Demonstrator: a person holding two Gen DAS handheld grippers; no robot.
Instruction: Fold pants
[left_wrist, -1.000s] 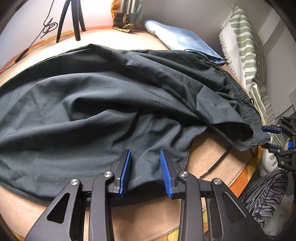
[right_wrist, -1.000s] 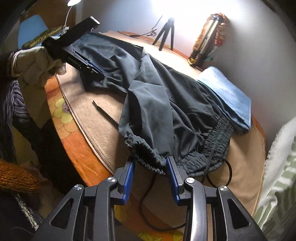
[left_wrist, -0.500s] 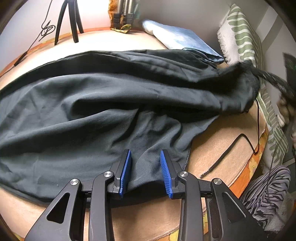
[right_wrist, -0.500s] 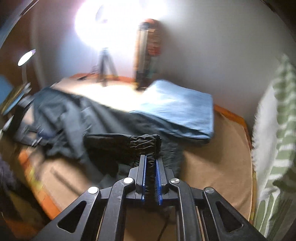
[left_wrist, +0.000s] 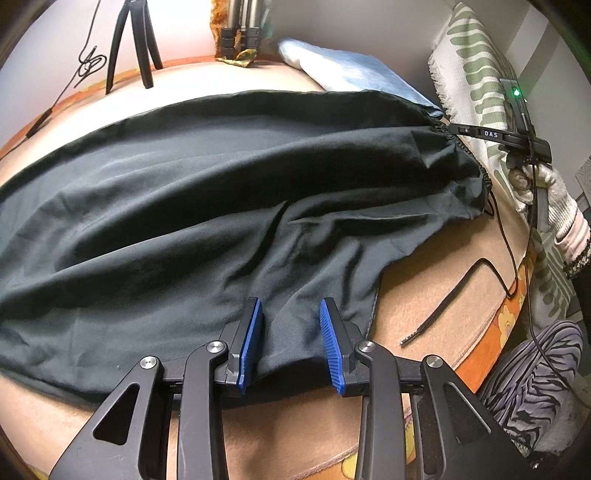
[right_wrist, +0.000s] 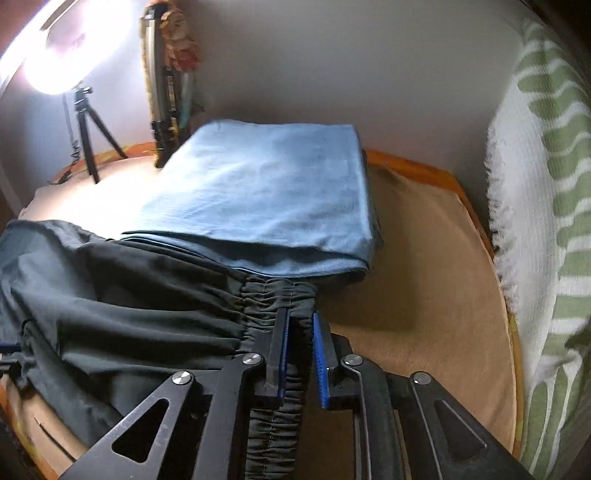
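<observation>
The pants (left_wrist: 229, 206) lie spread lengthwise across the table (left_wrist: 436, 280), no fold visible yet; left gripper (left_wrist: 291, 341) gapes over the near hem, right gripper (right_wrist: 300, 354) is opening around the waistband (right_wrist: 280, 299).

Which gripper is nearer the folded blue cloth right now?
Right. The right gripper, jaws opening around the pants' waistband, sits just short of the blue cloth; the left gripper is across the pants.

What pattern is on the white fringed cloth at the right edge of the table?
The white fringed cloth carries wavy green stripes, clearest in the right wrist view.
</observation>
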